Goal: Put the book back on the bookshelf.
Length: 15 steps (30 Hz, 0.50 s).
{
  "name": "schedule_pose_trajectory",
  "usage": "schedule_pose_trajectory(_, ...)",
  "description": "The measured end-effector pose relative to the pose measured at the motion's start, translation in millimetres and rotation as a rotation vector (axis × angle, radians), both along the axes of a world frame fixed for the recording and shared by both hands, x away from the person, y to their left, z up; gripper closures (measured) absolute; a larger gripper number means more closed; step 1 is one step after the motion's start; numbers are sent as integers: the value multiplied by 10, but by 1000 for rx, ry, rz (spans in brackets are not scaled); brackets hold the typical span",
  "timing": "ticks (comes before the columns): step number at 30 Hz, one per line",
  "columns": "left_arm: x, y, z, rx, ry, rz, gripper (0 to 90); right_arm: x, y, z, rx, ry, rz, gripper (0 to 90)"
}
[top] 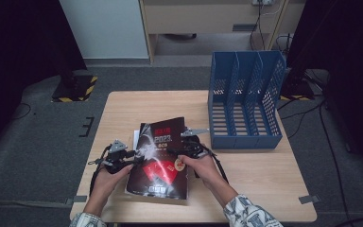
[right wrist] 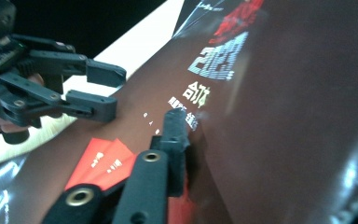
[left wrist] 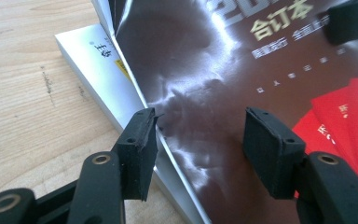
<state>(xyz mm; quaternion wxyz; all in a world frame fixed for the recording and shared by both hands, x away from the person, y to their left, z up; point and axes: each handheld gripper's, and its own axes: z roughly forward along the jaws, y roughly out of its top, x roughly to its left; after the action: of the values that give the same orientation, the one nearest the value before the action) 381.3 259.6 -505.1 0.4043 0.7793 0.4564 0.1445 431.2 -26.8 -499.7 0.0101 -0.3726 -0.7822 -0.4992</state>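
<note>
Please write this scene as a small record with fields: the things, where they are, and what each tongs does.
surface: wooden table
main thing: dark glossy magazine, front edge lifted, lying on a white book
other thing: blue file rack, upright at the table's far right
left tongs: jaws open, one at the magazine's left edge, one over its cover
right tongs: shut on the magazine's cover

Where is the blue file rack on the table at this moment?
In the high view, the blue file rack stands at the far right corner of the wooden table, just beyond the dark magazine and the right gripper.
</note>
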Motion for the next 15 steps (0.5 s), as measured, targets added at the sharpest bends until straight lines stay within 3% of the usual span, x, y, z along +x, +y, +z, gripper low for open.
schedule_pose_trajectory(6,-4,-52,22,-2,-35,5,381,-55,-1,159,-16,-89,21,805)
schedule_pose_trajectory(11,2,-49,23,-23,-31,6,324,-87,-4,269,-13,-148,36,812)
schedule_pose_trajectory(12,1,-38,29,-30,-31,0,324,-102,-8,337,-15,-184,40,815)
schedule_pose_trajectory(15,3,-31,31,-42,-31,0,320,-122,-22,409,-8,-232,45,820)
